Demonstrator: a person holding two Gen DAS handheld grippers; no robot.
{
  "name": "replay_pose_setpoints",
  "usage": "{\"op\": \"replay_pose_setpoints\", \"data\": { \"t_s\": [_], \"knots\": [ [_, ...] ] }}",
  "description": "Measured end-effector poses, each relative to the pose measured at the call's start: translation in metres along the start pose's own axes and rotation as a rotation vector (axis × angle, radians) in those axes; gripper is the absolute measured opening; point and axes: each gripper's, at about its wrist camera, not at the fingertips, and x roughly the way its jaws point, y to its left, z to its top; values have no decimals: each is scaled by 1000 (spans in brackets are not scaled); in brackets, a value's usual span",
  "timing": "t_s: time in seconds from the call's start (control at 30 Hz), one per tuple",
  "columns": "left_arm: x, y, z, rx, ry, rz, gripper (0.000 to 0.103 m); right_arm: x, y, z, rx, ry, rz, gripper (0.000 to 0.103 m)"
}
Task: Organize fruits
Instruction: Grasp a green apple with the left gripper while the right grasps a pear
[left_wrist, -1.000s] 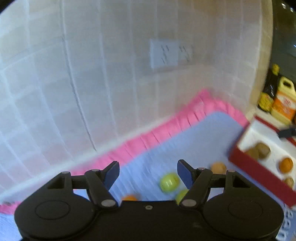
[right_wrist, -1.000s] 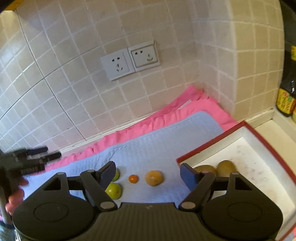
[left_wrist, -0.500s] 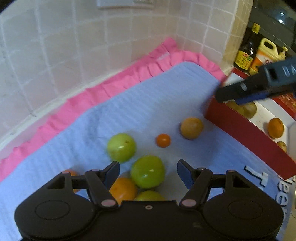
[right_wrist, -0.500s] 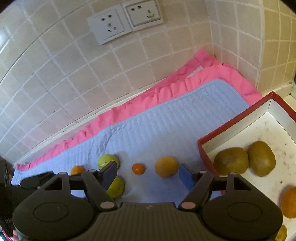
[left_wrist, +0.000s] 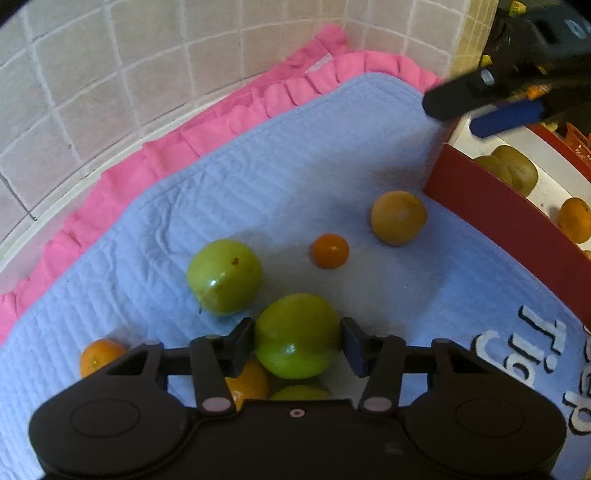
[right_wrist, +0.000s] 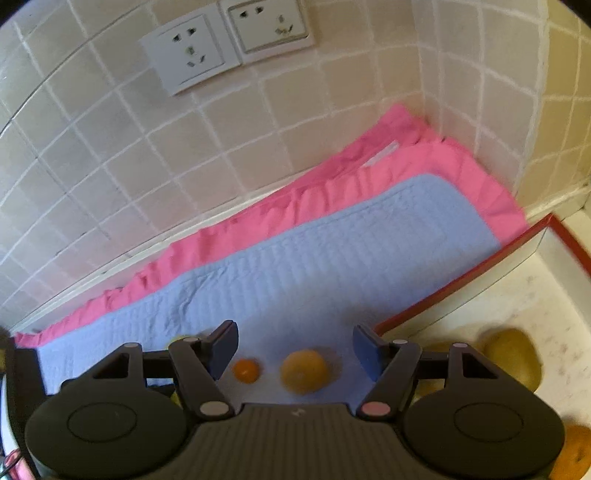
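In the left wrist view my left gripper (left_wrist: 297, 341) has its fingers on both sides of a green apple (left_wrist: 297, 334) on the blue mat (left_wrist: 332, 147), touching or nearly touching it. A second green apple (left_wrist: 223, 277), a small orange (left_wrist: 329, 251) and a yellow-orange fruit (left_wrist: 398, 218) lie further ahead. More oranges (left_wrist: 99, 355) lie near the fingers. My right gripper (right_wrist: 293, 341) is open and empty above the small orange (right_wrist: 246, 370) and the yellow-orange fruit (right_wrist: 304, 371). It also shows in the left wrist view (left_wrist: 480, 99), over the box.
A red box with a white inside (left_wrist: 498, 206) stands right of the mat and holds kiwis (left_wrist: 517, 171) and an orange (left_wrist: 574, 219). A pink cloth (right_wrist: 424, 166) lies under the mat against the tiled wall (right_wrist: 110, 155) with sockets (right_wrist: 225, 48).
My left gripper has swung down from the wall to the fruit and closed in around the green apple. My right gripper has moved lower, toward the mat by the box.
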Motion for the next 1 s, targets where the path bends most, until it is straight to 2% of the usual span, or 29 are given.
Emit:
{"op": "replay_pose_setpoints", "data": {
  "t_s": [0.07, 0.23, 0.4, 0.53, 0.6, 0.7, 0.87, 1.0],
  "knots": [
    [-1, 2, 0, -14, -2, -2, 62, 5, 5, -7, 21, 20, 24, 70],
    [2, 1, 0, -17, 0, 7, 62, 23, 8, -19, 88, 42, 20, 70],
    [5, 4, 2, -28, -1, 1, 62, 47, -5, -27, 212, 66, -43, 69],
    [5, 8, 0, -49, -9, -10, 62, 61, -19, -30, 295, 71, -45, 61],
    [4, 9, 0, -60, -19, -13, 61, 68, -20, -30, 303, 68, -58, 57],
    [1, 7, -1, -70, -39, -1, 61, 79, -22, -31, 300, 80, -62, 45],
    [-13, 15, -5, -113, -75, 8, 61, 72, -21, -33, 288, 66, -43, 42],
    [-48, 28, -11, -163, -142, 37, 61, 45, -10, -28, 256, 25, 26, 42]
  ]
}}
